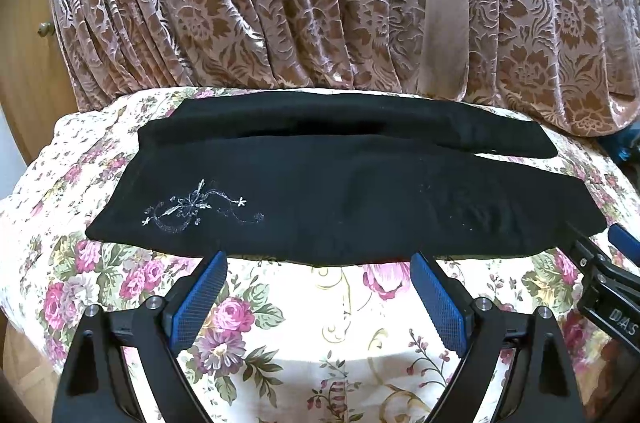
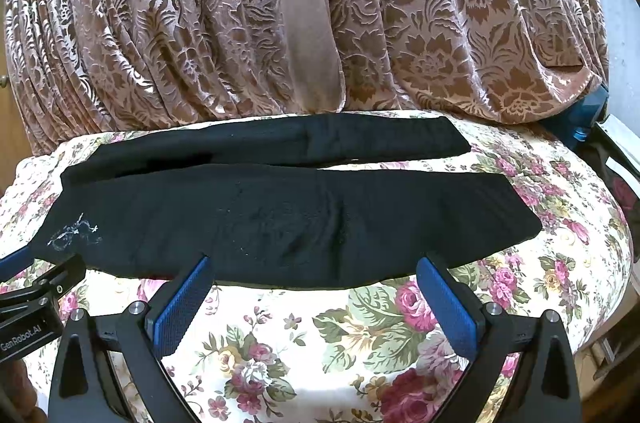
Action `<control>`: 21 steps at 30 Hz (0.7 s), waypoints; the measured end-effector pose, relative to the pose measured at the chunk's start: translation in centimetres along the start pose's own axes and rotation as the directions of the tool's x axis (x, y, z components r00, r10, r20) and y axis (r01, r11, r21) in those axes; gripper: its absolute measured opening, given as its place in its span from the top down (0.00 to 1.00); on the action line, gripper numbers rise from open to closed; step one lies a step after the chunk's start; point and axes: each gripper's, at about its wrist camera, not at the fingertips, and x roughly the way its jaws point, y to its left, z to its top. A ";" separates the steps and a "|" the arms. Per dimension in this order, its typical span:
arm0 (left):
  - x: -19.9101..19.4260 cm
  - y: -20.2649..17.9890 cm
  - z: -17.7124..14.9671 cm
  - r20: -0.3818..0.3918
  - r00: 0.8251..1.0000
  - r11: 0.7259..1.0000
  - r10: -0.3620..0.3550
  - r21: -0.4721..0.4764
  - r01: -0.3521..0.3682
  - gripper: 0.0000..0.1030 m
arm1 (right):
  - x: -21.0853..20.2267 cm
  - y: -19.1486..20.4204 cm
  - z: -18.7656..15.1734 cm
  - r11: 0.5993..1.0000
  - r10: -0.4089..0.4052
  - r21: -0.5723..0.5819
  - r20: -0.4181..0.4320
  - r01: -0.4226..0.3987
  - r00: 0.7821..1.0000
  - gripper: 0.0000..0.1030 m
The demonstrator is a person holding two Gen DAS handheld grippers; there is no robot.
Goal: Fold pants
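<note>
Here, from the left wrist: left claw (image 1: 318, 261) spread wide, empty, just short of the near hem of the black pants (image 1: 340, 199) laid flat across the floral bedspread (image 1: 304, 323). Risk: pinching bedspread along with hem.

From the right wrist: right claw (image 2: 314, 267) equally wide, empty, at the same near edge. Risk: uneven lift, skewed fold, far leg dragged askew.

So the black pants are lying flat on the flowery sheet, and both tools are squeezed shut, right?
Not quite. The black pants do lie flat on the flowery sheet, but both tools are open: the left tool in the left wrist view, the right tool in the right wrist view.
</note>
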 end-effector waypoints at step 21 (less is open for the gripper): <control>0.5 -0.2 -0.1 -0.026 1.000 1.000 0.002 0.004 -0.002 0.10 | 0.1 0.0 -0.2 1.000 0.001 -0.002 -0.010 -0.001 1.000 0.00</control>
